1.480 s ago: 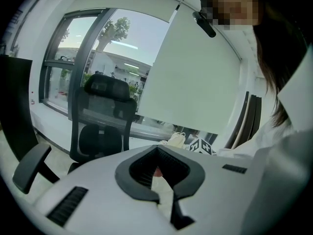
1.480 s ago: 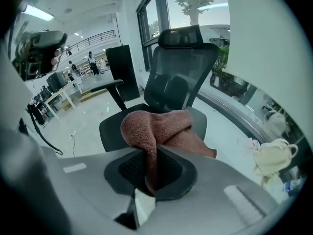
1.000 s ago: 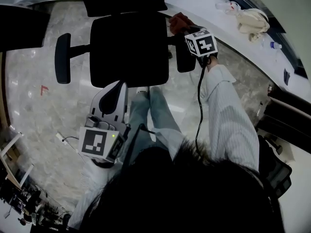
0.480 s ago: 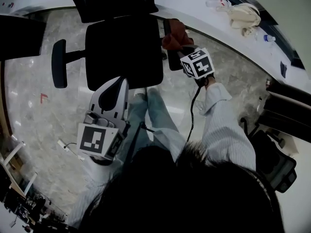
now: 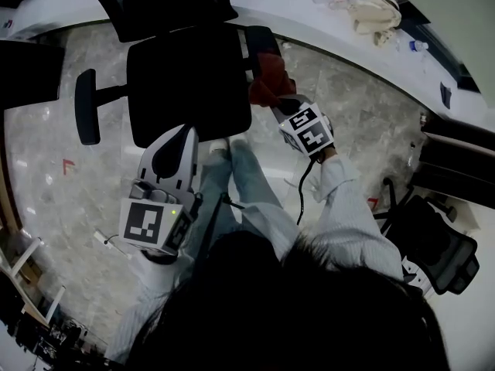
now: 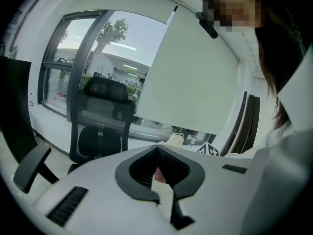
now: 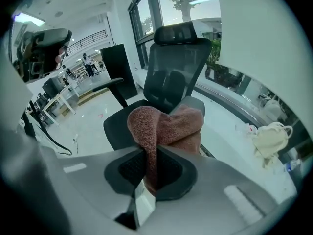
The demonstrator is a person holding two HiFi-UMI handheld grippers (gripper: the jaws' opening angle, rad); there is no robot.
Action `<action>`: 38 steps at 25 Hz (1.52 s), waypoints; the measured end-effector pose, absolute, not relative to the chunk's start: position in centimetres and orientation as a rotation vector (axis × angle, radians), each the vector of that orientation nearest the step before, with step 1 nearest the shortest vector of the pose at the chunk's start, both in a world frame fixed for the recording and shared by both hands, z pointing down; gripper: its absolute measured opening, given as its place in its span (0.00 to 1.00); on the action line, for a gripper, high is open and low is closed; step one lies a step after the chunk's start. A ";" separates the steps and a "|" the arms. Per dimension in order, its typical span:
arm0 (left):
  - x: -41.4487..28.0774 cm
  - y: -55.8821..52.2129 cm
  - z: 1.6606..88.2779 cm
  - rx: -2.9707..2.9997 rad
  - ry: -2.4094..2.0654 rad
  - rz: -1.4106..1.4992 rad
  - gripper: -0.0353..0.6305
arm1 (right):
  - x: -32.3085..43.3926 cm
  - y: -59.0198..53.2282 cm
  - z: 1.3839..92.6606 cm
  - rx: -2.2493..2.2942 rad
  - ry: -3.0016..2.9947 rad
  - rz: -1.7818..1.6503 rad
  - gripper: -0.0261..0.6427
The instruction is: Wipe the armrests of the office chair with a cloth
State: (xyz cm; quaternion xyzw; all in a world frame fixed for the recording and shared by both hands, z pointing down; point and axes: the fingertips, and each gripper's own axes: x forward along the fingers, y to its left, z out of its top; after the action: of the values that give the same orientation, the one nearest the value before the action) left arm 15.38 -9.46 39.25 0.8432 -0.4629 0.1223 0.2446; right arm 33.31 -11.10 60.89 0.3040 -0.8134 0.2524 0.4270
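Note:
A black office chair stands in front of me, its left armrest bare. My right gripper is shut on a reddish-brown cloth, which lies over the near part of the right armrest. In the right gripper view the cloth bulges out between the jaws of the right gripper and hides most of the armrest. My left gripper hangs shut and holds nothing, just short of the seat's near edge. In the left gripper view the left gripper points toward the chair's back.
A cream bag and a small bottle lie on the white ledge behind the chair. Another black chair stands at the lower right and a dark object at the left. The person's legs are below the seat. A cable lies on the floor.
My right gripper has drawn the cloth along the right armrest from its far end toward the person. The left gripper has stayed about where it was.

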 end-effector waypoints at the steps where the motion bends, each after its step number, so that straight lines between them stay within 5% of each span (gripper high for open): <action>1: 15.3 -9.4 39.3 2.294 -1.265 0.331 0.06 | 33.4 -11.3 60.9 0.772 -2.031 0.629 0.08; 18: 10.3 -8.6 40.5 2.154 -1.395 0.316 0.06 | 31.3 -29.7 64.0 0.914 -1.904 0.518 0.08; 38: 13.8 -7.6 35.0 2.329 -1.372 0.292 0.06 | 32.1 -11.9 61.0 0.833 -2.027 0.644 0.08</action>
State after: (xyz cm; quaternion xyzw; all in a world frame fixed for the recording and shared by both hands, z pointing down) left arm 13.83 -7.57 35.03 0.8375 -0.4935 0.1049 0.2098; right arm 32.11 -11.94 60.96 0.3316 -0.8070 0.2563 0.4160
